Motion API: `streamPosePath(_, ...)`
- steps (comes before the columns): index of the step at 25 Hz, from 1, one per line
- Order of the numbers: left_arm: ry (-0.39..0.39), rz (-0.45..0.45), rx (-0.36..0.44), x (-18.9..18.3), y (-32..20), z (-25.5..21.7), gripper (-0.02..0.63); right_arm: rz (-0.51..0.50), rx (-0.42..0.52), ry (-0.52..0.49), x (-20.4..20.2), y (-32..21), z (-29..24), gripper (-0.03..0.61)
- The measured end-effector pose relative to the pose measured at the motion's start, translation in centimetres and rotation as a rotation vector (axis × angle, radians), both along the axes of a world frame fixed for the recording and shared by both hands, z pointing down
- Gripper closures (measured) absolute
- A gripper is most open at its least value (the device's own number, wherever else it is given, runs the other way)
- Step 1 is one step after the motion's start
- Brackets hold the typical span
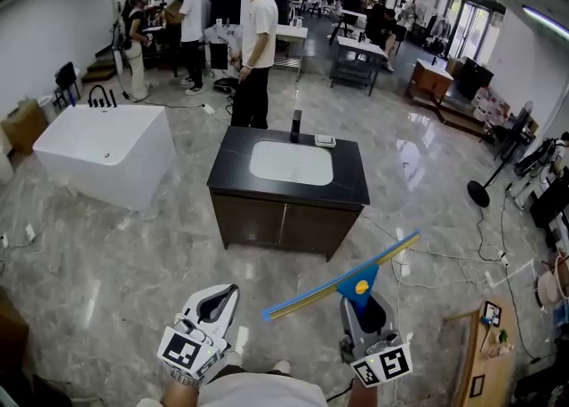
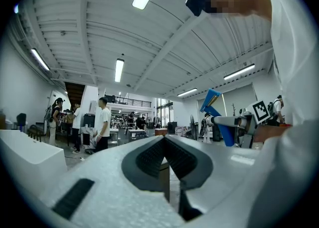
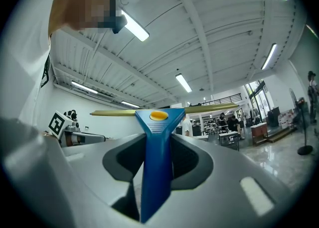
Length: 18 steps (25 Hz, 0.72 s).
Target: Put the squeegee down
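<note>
Tongs of the left hand, pressed together and empty, are held over the marble floor. At centre stands a dark sink cabinet, well apart from both hands. The tongs of the right hand pinch the blue handle of the squeegee; its yellow blade lies crosswise in the air, clear of the floor.

Squeegee: 1. Left gripper: 1; right gripper: 1. Bathtub: 1. Sink: 1. Fan: 1.
</note>
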<state>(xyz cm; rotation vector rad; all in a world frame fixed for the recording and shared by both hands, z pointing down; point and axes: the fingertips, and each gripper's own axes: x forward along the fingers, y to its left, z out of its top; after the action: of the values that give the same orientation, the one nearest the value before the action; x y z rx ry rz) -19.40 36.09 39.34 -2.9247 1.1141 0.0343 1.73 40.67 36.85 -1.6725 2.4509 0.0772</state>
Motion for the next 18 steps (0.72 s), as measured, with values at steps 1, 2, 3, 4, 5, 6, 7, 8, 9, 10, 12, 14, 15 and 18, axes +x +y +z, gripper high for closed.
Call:
streamPosePath(1,0.001,-0.004,-0.001,0.3,0.0,0.0,0.611,-0.003,-0.002,-0.001,0.3,-0.1,0.0,0.428)
streamPosePath(2,0.002,-0.007,-0.002,0.5,0.0,0.1,0.611,-0.005,-0.003,-0.002,0.6,-0.1,0.1,0.428)
streamPosePath(3,0.004,-0.01,-0.003,0.8,-0.1,0.1,0.611,-0.008,-0.002,-0.002,0.9,-0.2,0.1,0.428)
streamPosePath(4,0.005,-0.012,-0.003,1.1,-0.2,0.2,0.611,-0.01,-0.001,-0.002,1.2,-0.4,0.2,0.428)
streamPosePath(5,0.006,-0.013,-0.002,1.4,-0.4,0.2,0.611,-0.011,0.001,-0.003,1.5,-0.5,0.2,0.428)
streamPosePath(6,0.006,-0.014,-0.001,1.7,-0.5,0.2,0.611,-0.011,0.003,-0.004,1.8,-0.7,0.2,0.428)
streamPosePath(7,0.006,-0.014,0.001,2.1,-0.7,0.2,0.611,-0.01,0.004,-0.007,2.2,-0.9,0.2,0.428)
streamPosePath(8,0.005,-0.015,0.002,2.5,-0.8,0.2,0.611,-0.01,0.006,-0.009,2.6,-1.0,0.3,0.428)
streamPosePath(9,0.005,-0.016,0.001,2.9,-0.9,0.3,0.611,-0.011,0.006,-0.012,3.0,-1.0,0.3,0.428)
streamPosePath(10,0.006,-0.018,-0.001,3.3,-0.9,0.4,0.611,-0.012,0.005,-0.012,3.4,-1.0,0.4,0.428)
streamPosePath(12,0.004,-0.021,-0.007,4.2,-0.9,0.7,0.611,-0.014,0.001,-0.01,4.4,-1.1,0.6,0.428)
streamPosePath(14,0.001,-0.021,-0.008,5.3,-1.1,0.7,0.611,-0.013,0.002,-0.009,5.4,-1.1,0.6,0.428)
streamPosePath(15,0.0,-0.02,-0.007,5.8,-1.2,0.7,0.611,-0.013,0.004,-0.009,6.0,-1.1,0.5,0.428)
streamPosePath(18,0.005,-0.019,-0.007,7.6,-1.6,0.7,0.611,-0.012,0.004,-0.007,7.6,-1.4,0.5,0.428)
